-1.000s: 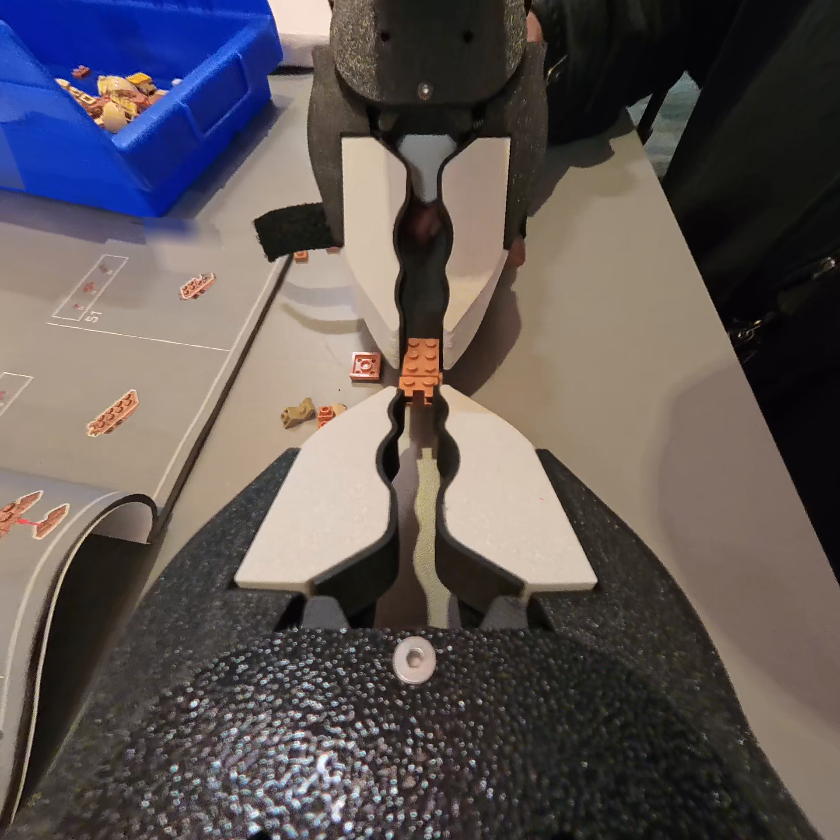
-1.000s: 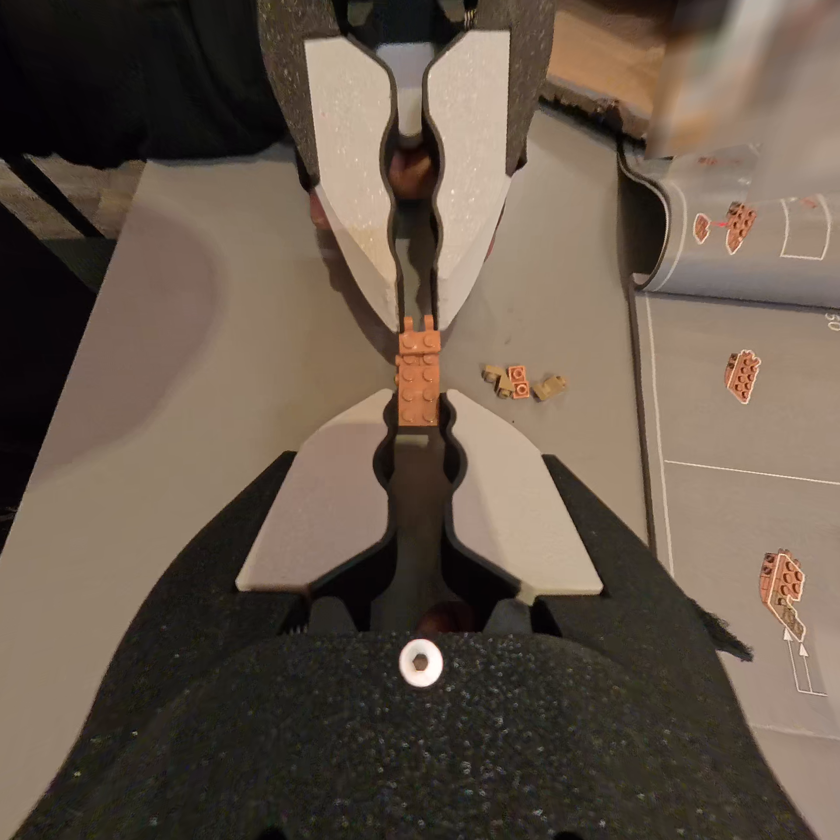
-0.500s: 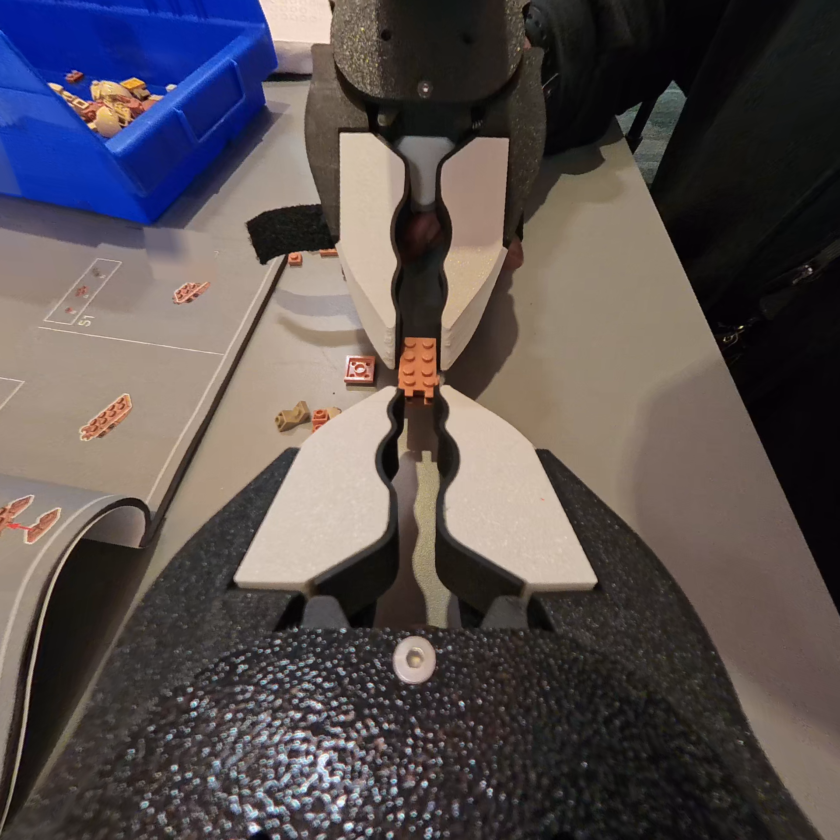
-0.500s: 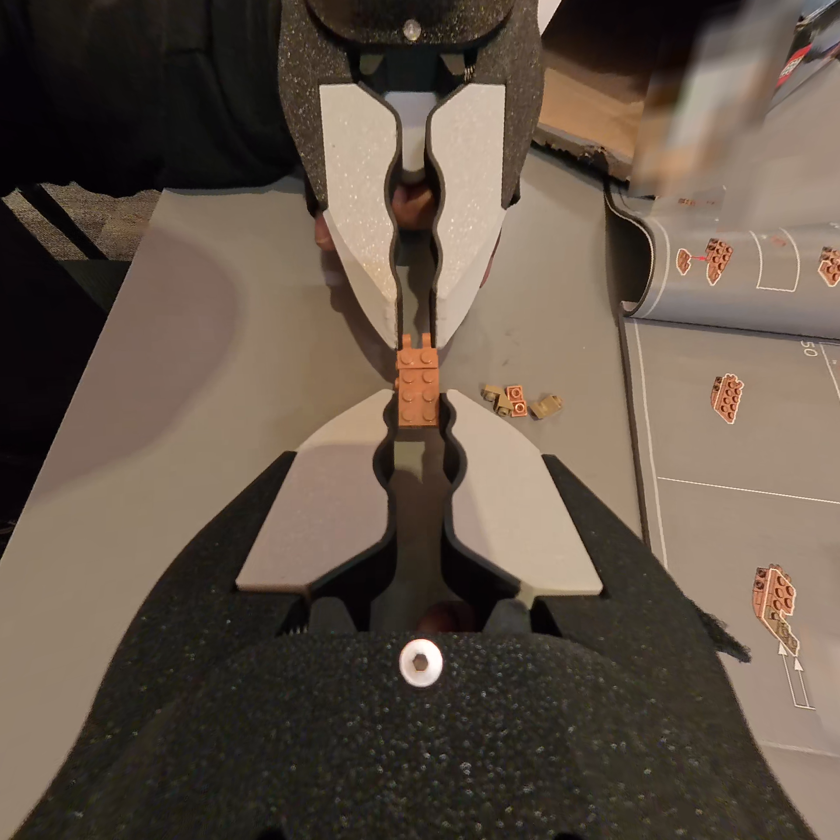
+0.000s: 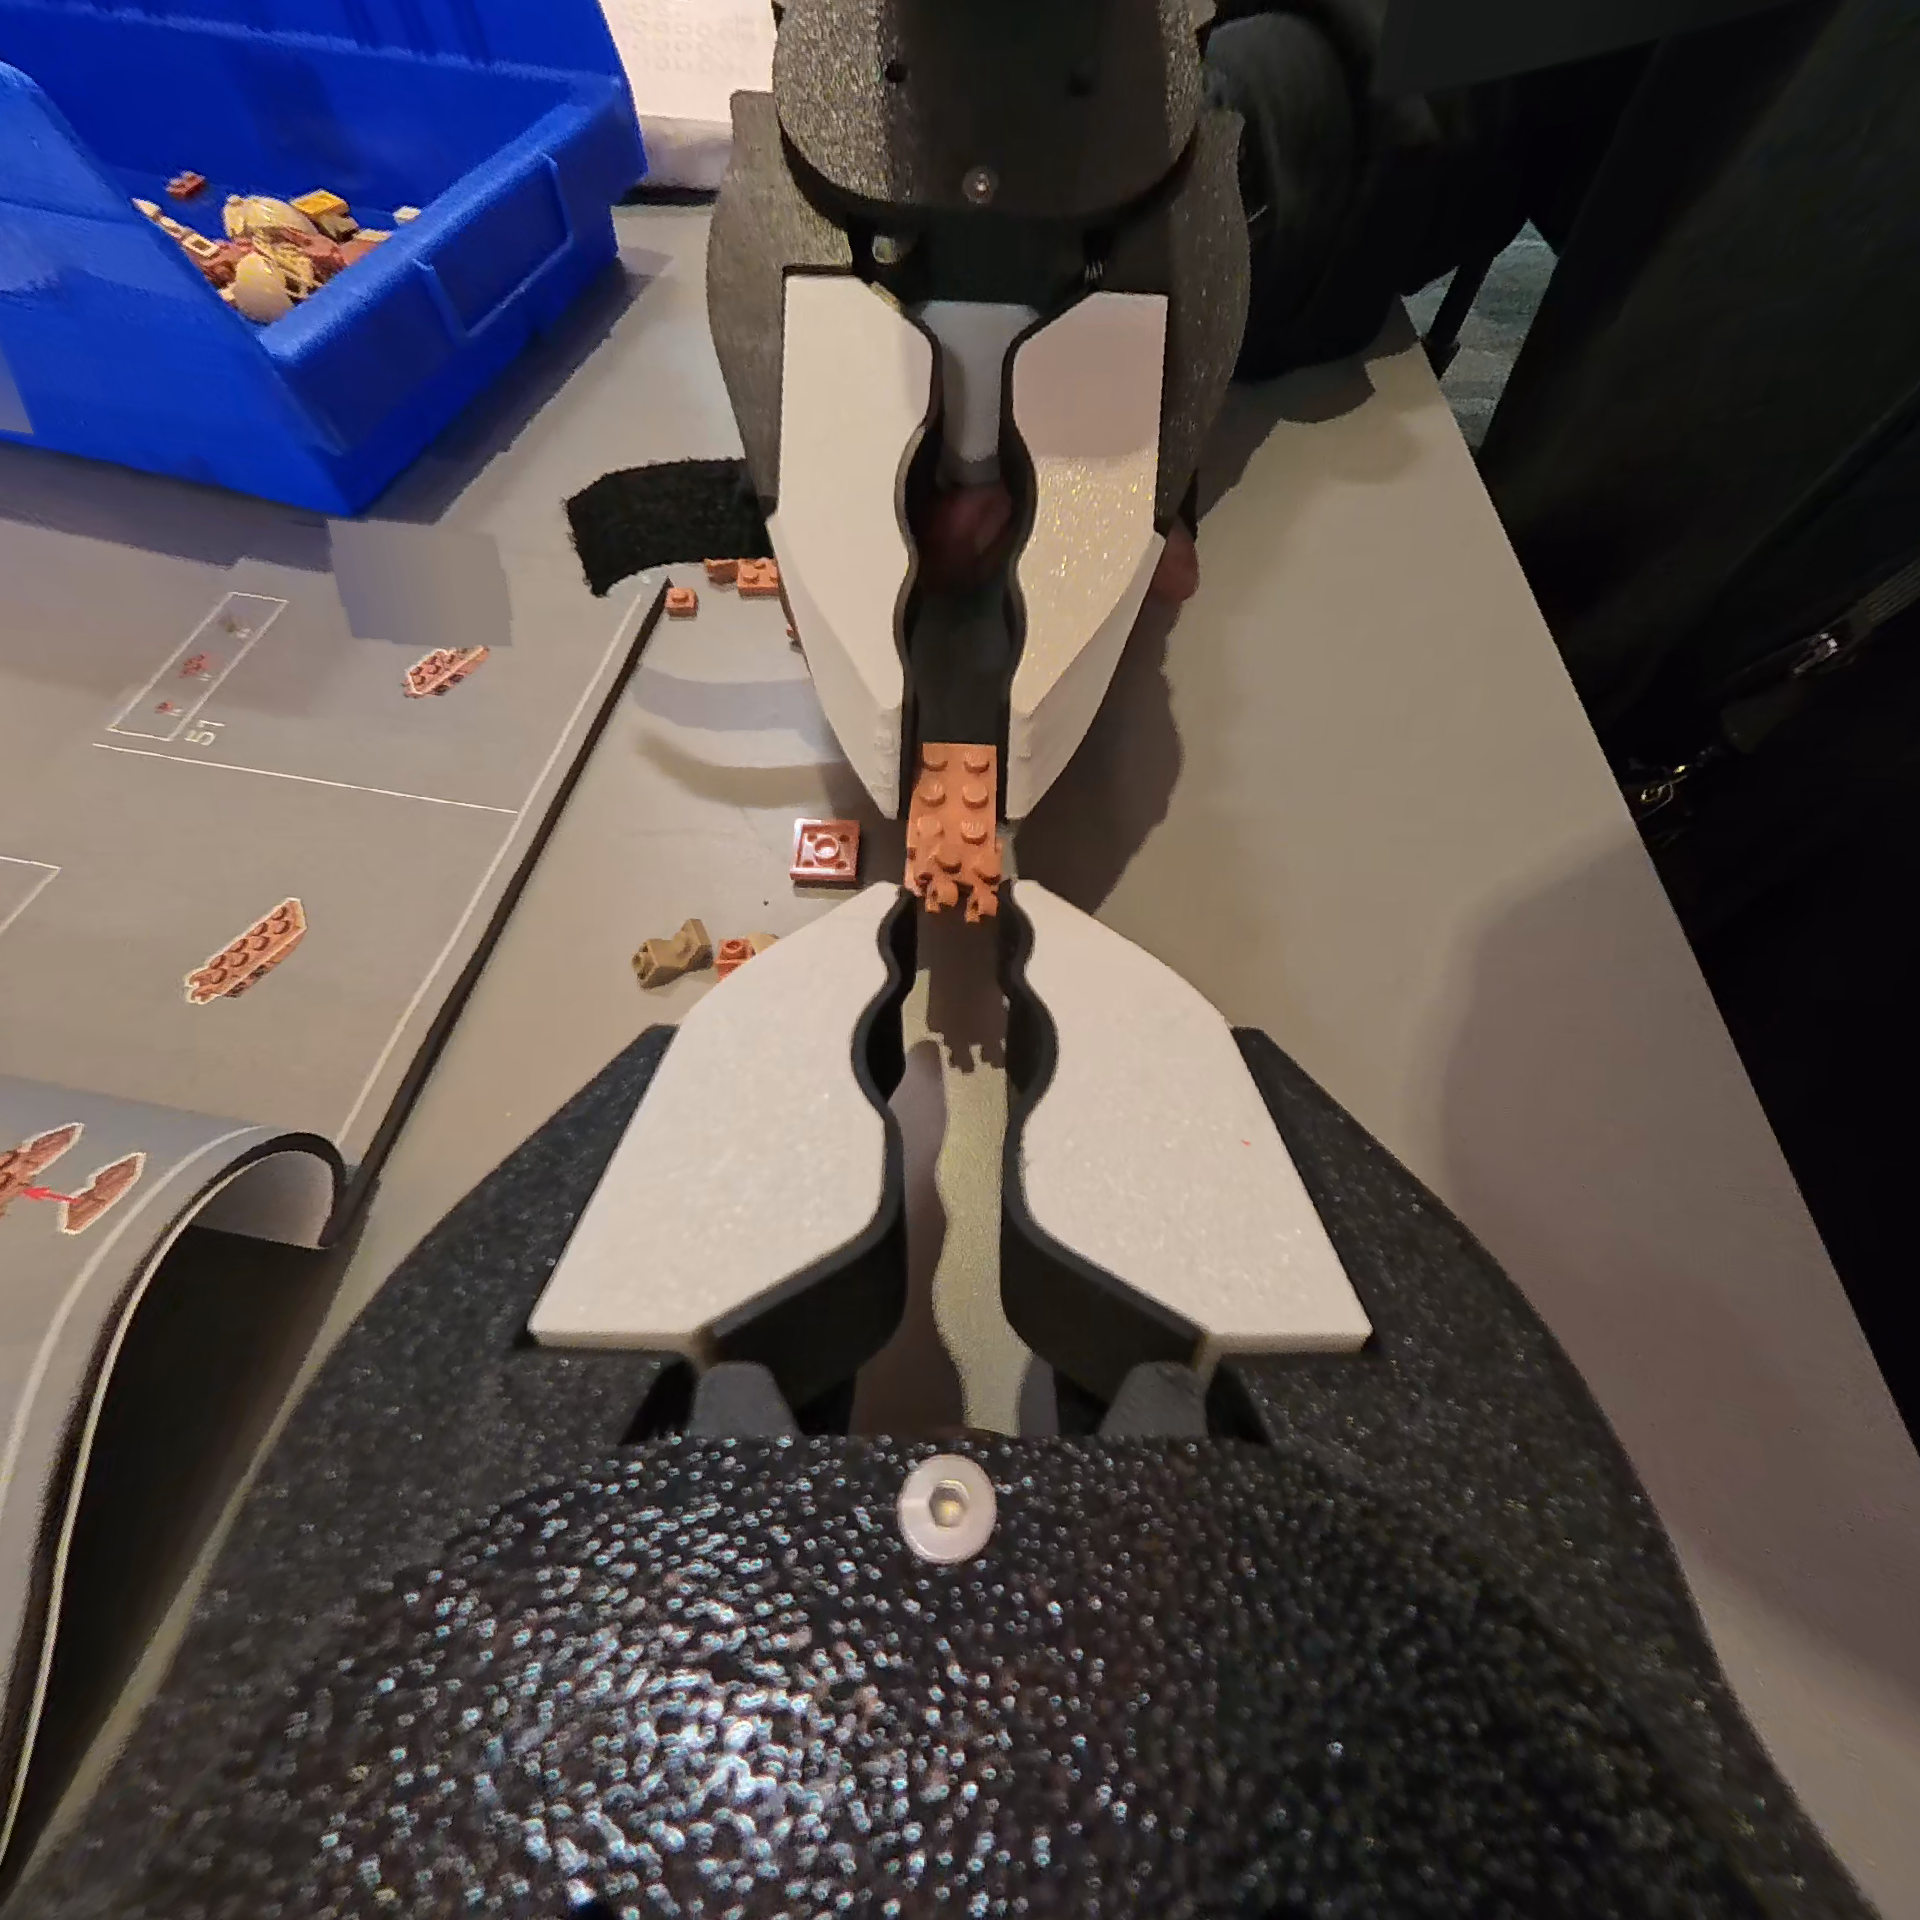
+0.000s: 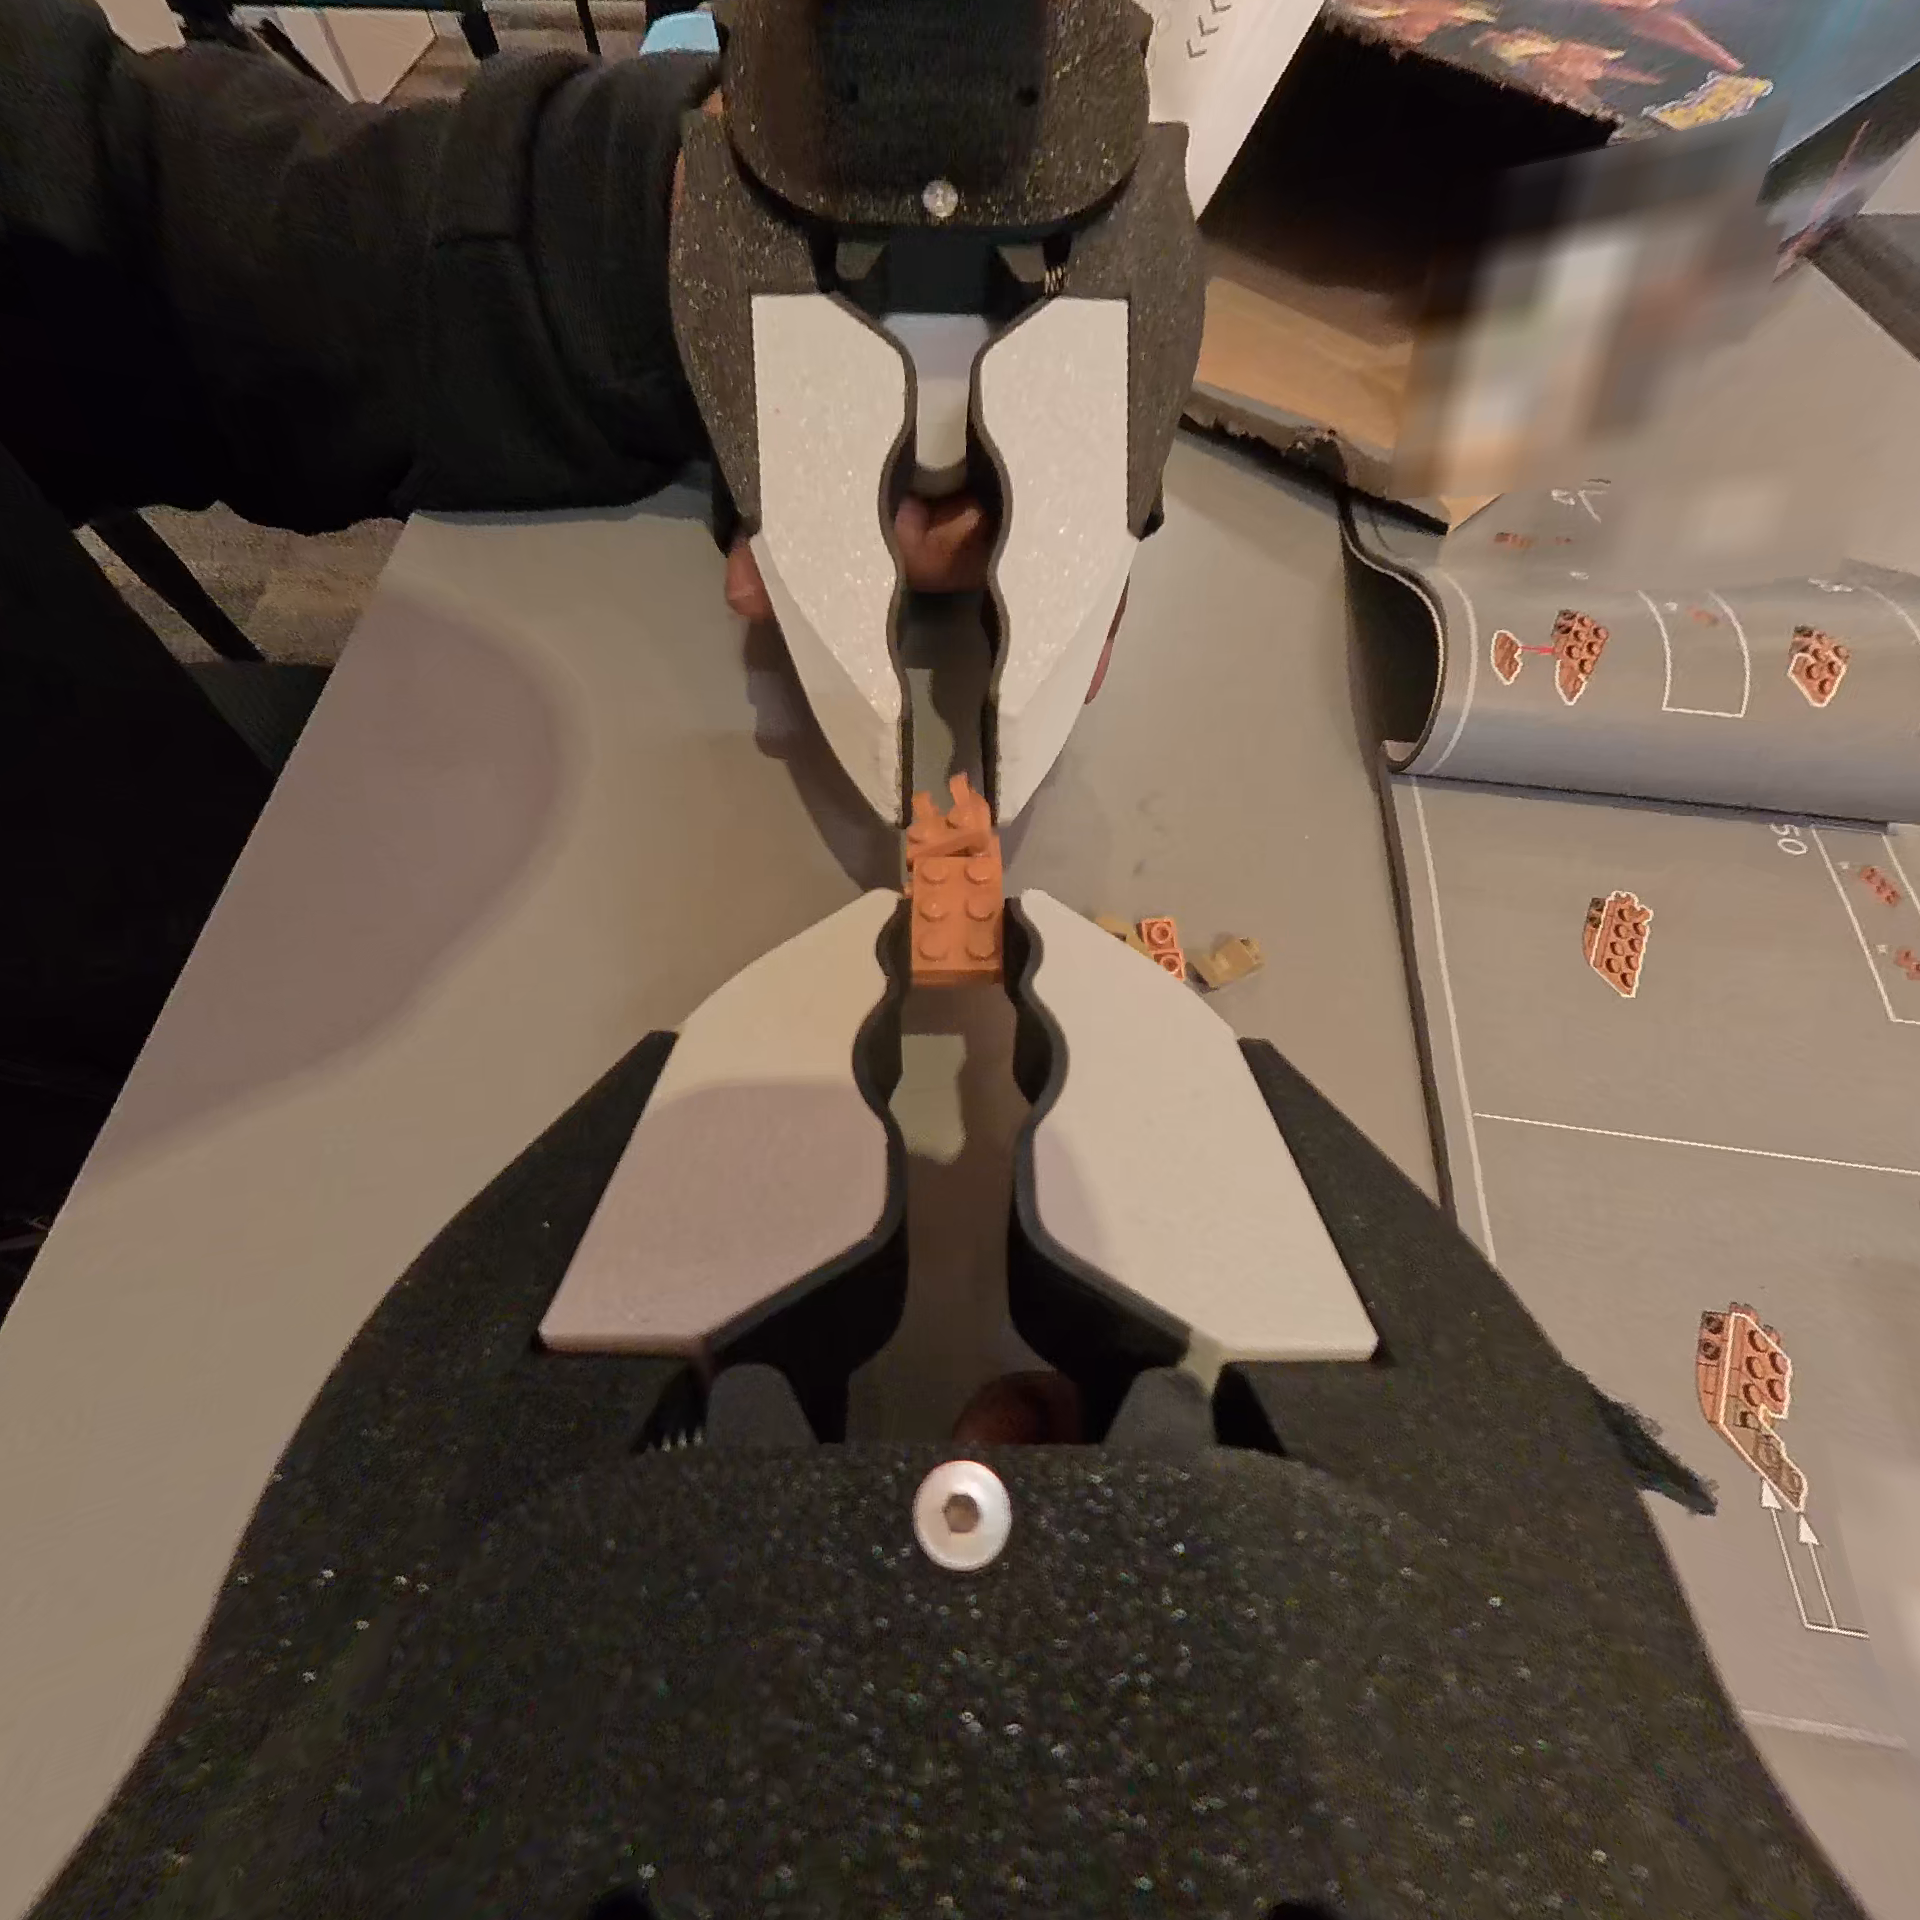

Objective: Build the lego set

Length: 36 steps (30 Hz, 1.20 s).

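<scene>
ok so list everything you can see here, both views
orange brick: 1, orange, gripped between the right gripper's pads
clip plate: 1, orange, on the brick's end, at the left gripper's tips
square plate: 1, reddish brown, on the table left of the brick
loose pieces: a few, tan and orange, near the mat edge
blue bin: 1, far left, holds tan and brown pieces
mat: 1, grey with printed brick pictures, one end curled
cardboard box: 1, brown, behind the mat
table: 1, grey
sleeve: dark, behind the left gripper
left gripper: contact with the clip plate unclear
right gripper: shut on the brick
</scene>
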{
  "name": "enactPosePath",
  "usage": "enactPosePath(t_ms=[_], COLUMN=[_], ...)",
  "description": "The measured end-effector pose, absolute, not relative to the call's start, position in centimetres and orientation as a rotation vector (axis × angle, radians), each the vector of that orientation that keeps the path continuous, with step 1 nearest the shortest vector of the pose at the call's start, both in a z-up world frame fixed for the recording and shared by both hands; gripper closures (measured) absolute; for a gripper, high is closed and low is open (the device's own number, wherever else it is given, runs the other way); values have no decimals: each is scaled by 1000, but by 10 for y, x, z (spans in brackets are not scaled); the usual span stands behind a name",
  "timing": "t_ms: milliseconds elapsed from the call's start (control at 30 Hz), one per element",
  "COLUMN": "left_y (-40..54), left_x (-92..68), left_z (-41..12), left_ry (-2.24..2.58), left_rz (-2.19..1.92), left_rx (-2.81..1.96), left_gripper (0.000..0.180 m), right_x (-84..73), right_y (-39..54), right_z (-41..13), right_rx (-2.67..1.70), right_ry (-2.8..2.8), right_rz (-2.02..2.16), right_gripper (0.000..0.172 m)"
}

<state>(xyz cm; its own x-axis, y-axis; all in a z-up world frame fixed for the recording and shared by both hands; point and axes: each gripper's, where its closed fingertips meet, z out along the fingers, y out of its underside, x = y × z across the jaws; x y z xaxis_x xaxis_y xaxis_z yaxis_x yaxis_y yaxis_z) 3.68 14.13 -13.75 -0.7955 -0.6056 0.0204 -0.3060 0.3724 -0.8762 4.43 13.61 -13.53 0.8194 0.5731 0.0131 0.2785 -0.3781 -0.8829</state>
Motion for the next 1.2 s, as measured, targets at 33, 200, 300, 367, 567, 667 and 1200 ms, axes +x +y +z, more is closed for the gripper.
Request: enactPosePath(t_ms=[33, 200, 300, 367, 567, 667, 1200], left_y=[141, 141, 141, 141, 141, 141, 139], left_x=[37, 37, 36, 36, 36, 36, 33], left_z=[-137, -135, -133, -132, -129, -128, -121], left_ry=[2329, 2325, 2320, 2313, 2301, 2297, 2283], left_rz=[-1397, -1422, -1447, -1461, -1500, -1513, -1597], left_rx=[-806, -820, -828, -833, -848, -849, -853], left_gripper=[167, 166, 165, 163, 162, 162, 160], right_x=[44, 43, 43, 42, 41, 40, 37], right_y=[136, 136, 136, 135, 134, 134, 133], right_z=[-134, -132, -130, -129, -127, -127, -120], right_rx=[-1975, -1953, -1937, -1928, -1914, -1908, -1859], right_ry=[-631, -652, -663, -665, -670, -674, -665], right_rz=[362, 340, 327, 330, 337, 335, 357], right_gripper=[155, 155, 155, 155, 155, 155, 155])
